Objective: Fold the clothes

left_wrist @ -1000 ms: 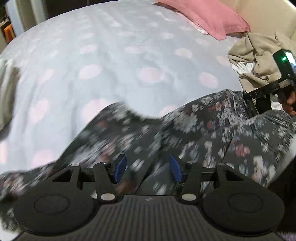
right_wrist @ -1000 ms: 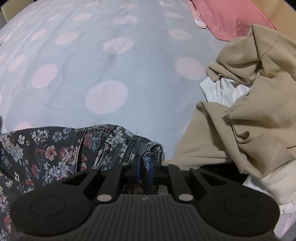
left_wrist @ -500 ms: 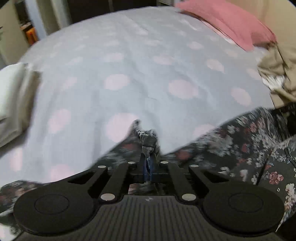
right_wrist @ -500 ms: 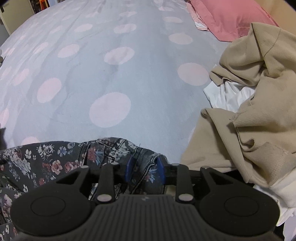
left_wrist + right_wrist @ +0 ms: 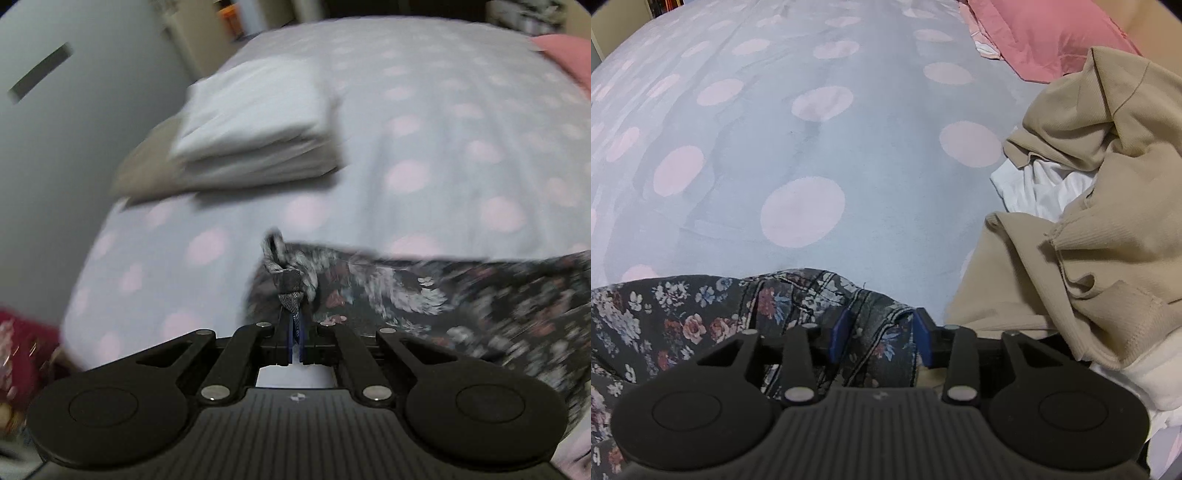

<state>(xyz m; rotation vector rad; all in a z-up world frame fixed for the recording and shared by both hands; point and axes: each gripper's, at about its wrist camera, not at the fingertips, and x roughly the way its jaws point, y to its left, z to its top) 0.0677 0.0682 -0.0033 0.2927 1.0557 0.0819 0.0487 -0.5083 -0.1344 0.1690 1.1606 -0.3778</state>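
Note:
A dark floral garment (image 5: 424, 291) lies on the dotted bedspread (image 5: 424, 122). My left gripper (image 5: 294, 332) is shut on a bunched edge of it, and the cloth trails away to the right, blurred by motion. In the right wrist view the same floral garment (image 5: 701, 317) lies at the lower left, its stitched waistband end between the blue pads. My right gripper (image 5: 879, 338) hangs over it with its jaws opening, and the pads stand apart from the cloth.
A folded stack of white and beige clothes (image 5: 251, 129) rests near the bed's left edge. A heap of beige and white clothes (image 5: 1108, 206) lies at the right. A pink pillow (image 5: 1045, 33) sits at the far right corner. A grey wall (image 5: 74, 129) stands left.
My left gripper shut on the floral garment's edge and swung left and up with it, bringing the folded stack into view. My right gripper's pads let go of the waistband and spread apart.

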